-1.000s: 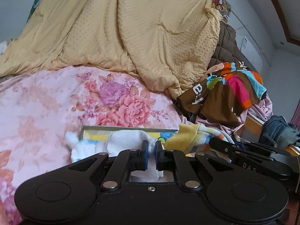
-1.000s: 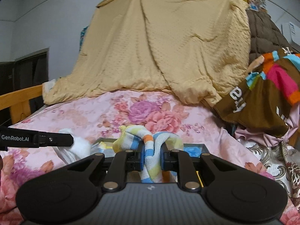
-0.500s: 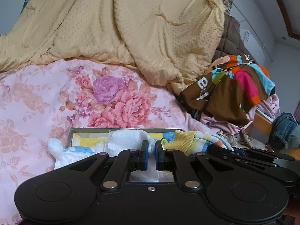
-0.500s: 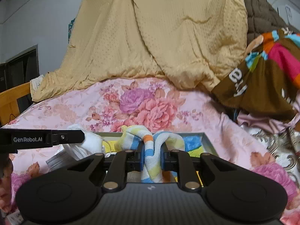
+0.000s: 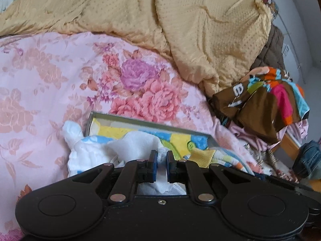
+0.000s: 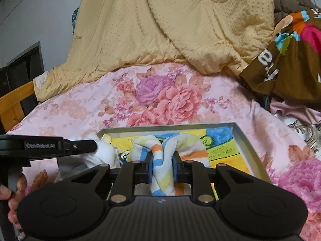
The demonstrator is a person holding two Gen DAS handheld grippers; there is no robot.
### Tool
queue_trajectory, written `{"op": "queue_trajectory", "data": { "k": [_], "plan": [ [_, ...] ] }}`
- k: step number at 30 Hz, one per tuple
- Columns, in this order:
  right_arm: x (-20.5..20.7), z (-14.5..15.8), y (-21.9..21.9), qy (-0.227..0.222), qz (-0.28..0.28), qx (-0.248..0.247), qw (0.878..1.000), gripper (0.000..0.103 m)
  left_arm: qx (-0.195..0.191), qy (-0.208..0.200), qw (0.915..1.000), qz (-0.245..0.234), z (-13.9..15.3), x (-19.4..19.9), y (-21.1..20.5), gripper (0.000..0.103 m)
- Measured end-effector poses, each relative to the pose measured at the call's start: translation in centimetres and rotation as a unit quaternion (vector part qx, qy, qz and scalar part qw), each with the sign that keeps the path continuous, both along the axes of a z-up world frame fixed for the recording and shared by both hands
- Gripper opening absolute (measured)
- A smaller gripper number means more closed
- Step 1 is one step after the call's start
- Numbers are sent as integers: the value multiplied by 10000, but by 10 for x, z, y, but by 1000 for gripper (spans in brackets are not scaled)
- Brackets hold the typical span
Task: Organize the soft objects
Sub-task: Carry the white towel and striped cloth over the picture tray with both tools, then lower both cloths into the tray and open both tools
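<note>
My left gripper (image 5: 161, 156) is shut on a white cloth with blue patches (image 5: 130, 146), held over the left end of a shallow metal tray (image 5: 152, 123) with a colourful picture bottom. My right gripper (image 6: 163, 160) is shut on a striped towel of yellow, blue, orange and white (image 6: 162, 170), bunched over the same tray (image 6: 243, 140). In the right wrist view the left gripper (image 6: 94, 144) comes in from the left with the white cloth (image 6: 104, 154). The striped towel shows at the right in the left wrist view (image 5: 220, 156).
The tray lies on a pink floral bedspread (image 6: 170, 100). A large tan quilt (image 6: 180, 30) is heaped behind it. A brown multicoloured garment (image 6: 291, 50) and other clothes lie at the right. A wooden bed rail (image 6: 14, 102) is at the left.
Both grippers have moved forward and down toward the tray, each keeping hold of its cloth. The tray now fills more of both views.
</note>
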State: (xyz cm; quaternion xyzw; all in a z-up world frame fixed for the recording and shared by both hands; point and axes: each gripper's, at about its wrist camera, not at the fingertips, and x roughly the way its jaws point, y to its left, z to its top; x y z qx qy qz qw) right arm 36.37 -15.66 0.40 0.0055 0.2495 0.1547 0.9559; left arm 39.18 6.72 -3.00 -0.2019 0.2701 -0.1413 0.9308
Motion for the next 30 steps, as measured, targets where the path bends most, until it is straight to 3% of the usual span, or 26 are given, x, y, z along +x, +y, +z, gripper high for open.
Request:
{"op": "queue_trajectory", "data": {
  "k": [12, 21, 30],
  "plan": [
    [13, -14, 11, 613, 159, -7, 9980, 24, 179, 442, 9987, -166, -20, 6, -12, 10],
    [31, -26, 19, 1110, 174, -51, 9937, 24, 240, 512, 9983, -166, -27, 10, -12, 12],
    [45, -38, 30, 1292, 197, -186, 9912, 24, 223, 520, 9983, -147, -32, 14, -11, 13]
  ]
}}
